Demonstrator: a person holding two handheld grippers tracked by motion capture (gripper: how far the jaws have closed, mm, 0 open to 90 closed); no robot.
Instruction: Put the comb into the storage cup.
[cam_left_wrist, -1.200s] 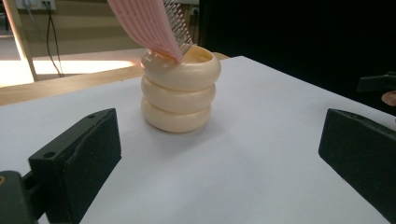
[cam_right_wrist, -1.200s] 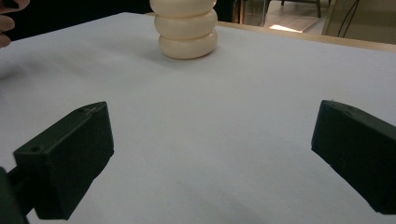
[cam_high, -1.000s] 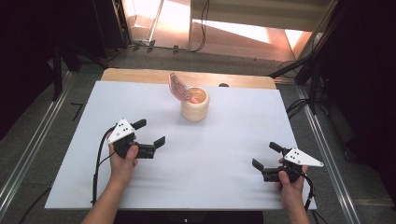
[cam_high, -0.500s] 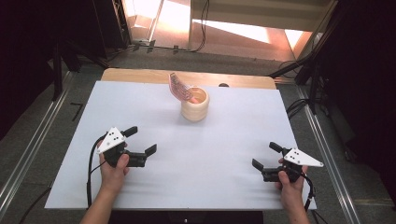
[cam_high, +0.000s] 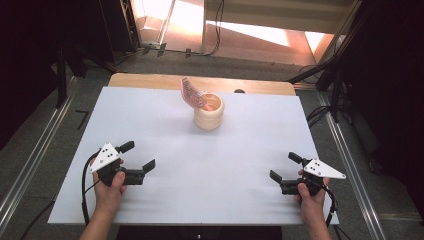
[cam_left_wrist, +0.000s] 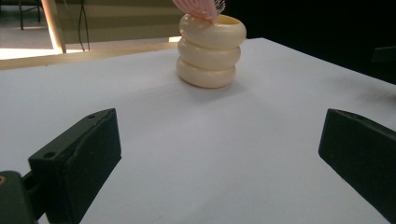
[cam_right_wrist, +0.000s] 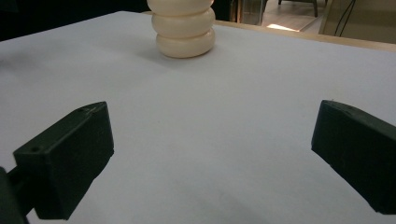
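The cup (cam_high: 209, 114) stands upright at the far middle of the white board (cam_high: 150, 110), well apart from both grippers. It is cream, with a wall formed as 3 stacked rounded rings. A pink ribbed piece (cam_high: 190, 93) leans out of its mouth toward the far left; what that piece is cannot be told. The left gripper (cam_high: 140, 160) sits low over the near left of the board, jaws spread wide with nothing between them. The right gripper (cam_high: 282, 168) sits low over the near right, jaws likewise spread wide and empty. In both gripper views the cup lies ahead of the jaws, with bare board between. Handling judgement: the cup looks rigid and light, with a smooth, possibly slippery surface. The grooves between rings offer a seat for the jaws, so a grip across the middle ring should hold best. The pink piece looks thin and light; a tilt of the cup could tip it out.
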